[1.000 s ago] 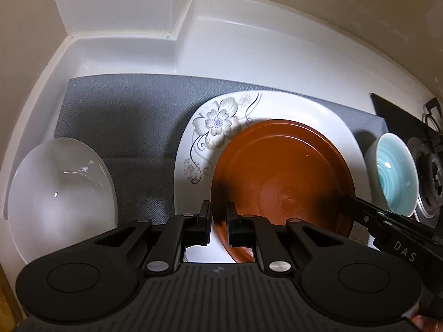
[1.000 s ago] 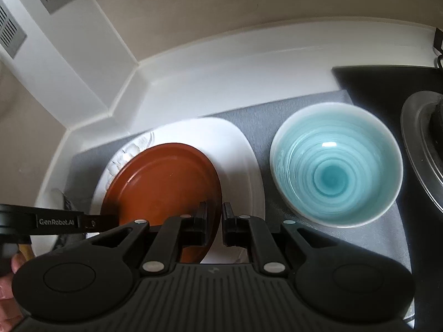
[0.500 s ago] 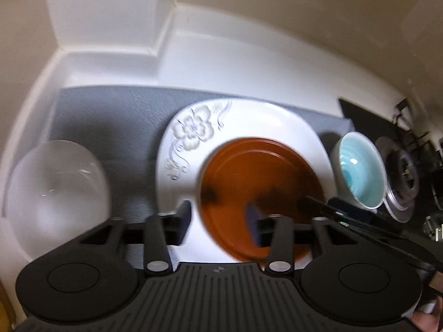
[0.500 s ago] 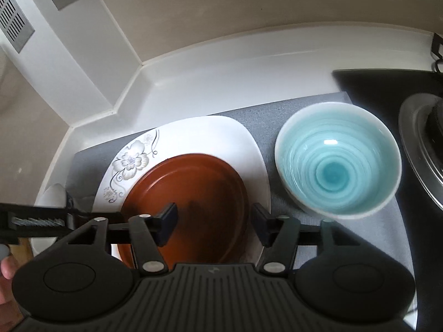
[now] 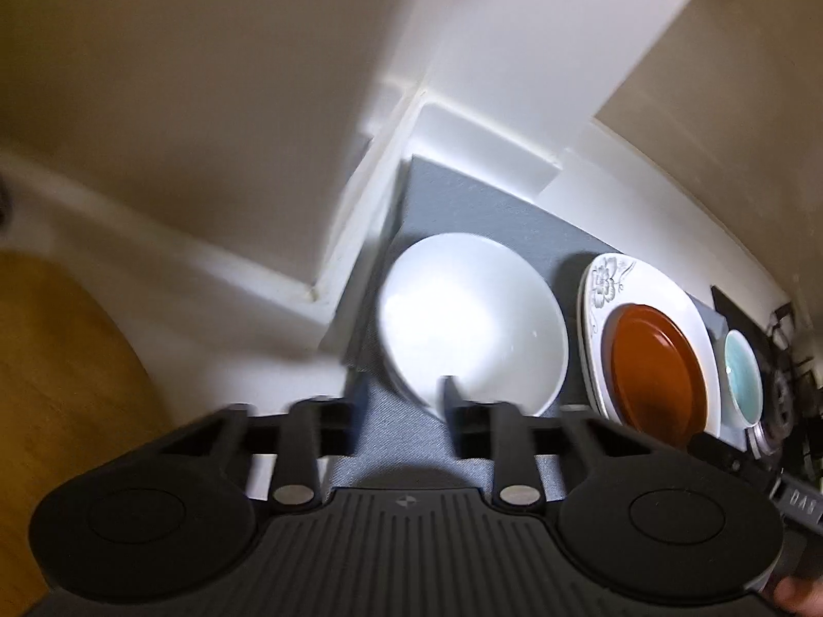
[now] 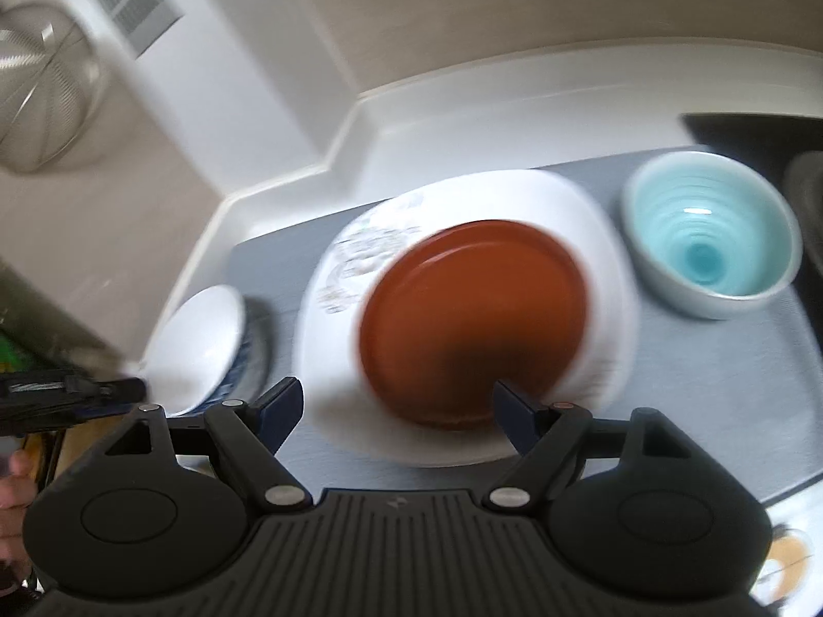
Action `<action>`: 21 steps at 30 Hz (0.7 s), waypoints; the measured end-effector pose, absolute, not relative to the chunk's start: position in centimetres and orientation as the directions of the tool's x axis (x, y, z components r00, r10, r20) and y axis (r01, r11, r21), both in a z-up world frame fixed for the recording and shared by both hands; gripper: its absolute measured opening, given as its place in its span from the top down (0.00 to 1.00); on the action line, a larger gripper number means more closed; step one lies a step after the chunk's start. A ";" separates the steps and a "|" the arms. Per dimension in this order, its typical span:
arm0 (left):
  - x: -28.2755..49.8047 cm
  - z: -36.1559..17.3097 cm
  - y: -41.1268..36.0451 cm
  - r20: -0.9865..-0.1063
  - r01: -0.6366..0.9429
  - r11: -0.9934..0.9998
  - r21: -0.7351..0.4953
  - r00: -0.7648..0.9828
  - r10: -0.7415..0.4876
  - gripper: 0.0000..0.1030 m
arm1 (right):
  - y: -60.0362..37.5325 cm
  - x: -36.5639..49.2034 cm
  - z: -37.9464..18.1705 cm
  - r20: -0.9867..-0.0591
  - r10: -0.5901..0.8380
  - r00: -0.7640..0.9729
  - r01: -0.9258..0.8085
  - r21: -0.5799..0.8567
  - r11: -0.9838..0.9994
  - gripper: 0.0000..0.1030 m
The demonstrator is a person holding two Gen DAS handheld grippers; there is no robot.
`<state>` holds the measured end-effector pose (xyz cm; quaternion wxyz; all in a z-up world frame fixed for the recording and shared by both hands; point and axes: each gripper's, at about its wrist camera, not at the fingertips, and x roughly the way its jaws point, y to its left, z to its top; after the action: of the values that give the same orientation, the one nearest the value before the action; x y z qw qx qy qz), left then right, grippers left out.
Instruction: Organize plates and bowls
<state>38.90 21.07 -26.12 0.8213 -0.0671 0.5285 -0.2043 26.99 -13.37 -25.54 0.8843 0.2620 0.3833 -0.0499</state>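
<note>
Since the earlier frame both grippers have let go of the brown plate and backed off it, and the left has swung over to the white bowl. Left gripper [image 5: 398, 414]: jaws apart and closing, nothing between them but mat; its right finger overlaps the near rim of the white bowl [image 5: 473, 331], and contact cannot be confirmed. Right gripper [image 6: 396, 411]: jaws wide and opening, empty, with the brown plate [image 6: 473, 319] just beyond at 12 o'clock. That plate rests on the floral plate [image 6: 607, 267], both on the grey mat [image 6: 710, 375] covering the surface. The teal bowl [image 6: 710, 231] stands at 2 o'clock of the right gripper and the white bowl at 10 o'clock. Judgement: plate stacking is complete; the bowls remain, the white bowl probably next.
</note>
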 end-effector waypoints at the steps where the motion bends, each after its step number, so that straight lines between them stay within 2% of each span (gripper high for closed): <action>1: 39.2 -26.4 21.3 -0.835 0.254 0.902 -0.349 0.352 -0.422 0.83 | -12.6 27.6 -25.3 -0.705 0.126 0.698 0.273 0.424 0.864 0.18; 4: 39.7 -26.8 21.3 -0.820 0.252 0.884 -0.393 0.340 -0.461 0.86 | -10.7 29.2 -24.2 -0.696 0.161 0.700 0.213 0.419 0.883 0.18; 8: 40.3 -27.1 20.8 -0.824 0.271 0.894 -0.357 0.360 -0.438 0.86 | -8.9 31.2 -23.3 -0.684 0.196 0.702 0.156 0.417 0.895 0.18; 14: 40.7 -28.3 21.7 -0.827 0.241 0.888 -0.391 0.333 -0.454 0.85 | -6.5 34.1 -23.2 -0.698 0.219 0.682 0.095 0.382 0.919 0.18; 16: 40.8 -28.5 21.6 -0.835 0.238 0.894 -0.380 0.328 -0.442 0.85 | -6.0 34.8 -23.6 -0.704 0.226 0.673 0.092 0.383 0.919 0.18; 19: 41.1 -28.8 21.4 -0.853 0.216 0.909 -0.357 0.320 -0.412 0.85 | -5.6 35.6 -24.0 -0.704 0.153 0.693 0.137 0.336 0.932 0.18; 21: 41.1 -29.0 21.2 -0.861 0.213 0.915 -0.343 0.319 -0.397 0.85 | -5.7 36.3 -24.7 -0.715 0.181 0.675 0.141 0.365 0.920 0.22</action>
<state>41.07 21.23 -28.95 0.8077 -0.0832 0.5523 -0.1888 36.29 -5.73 -24.65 0.8931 0.1995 0.4030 0.0111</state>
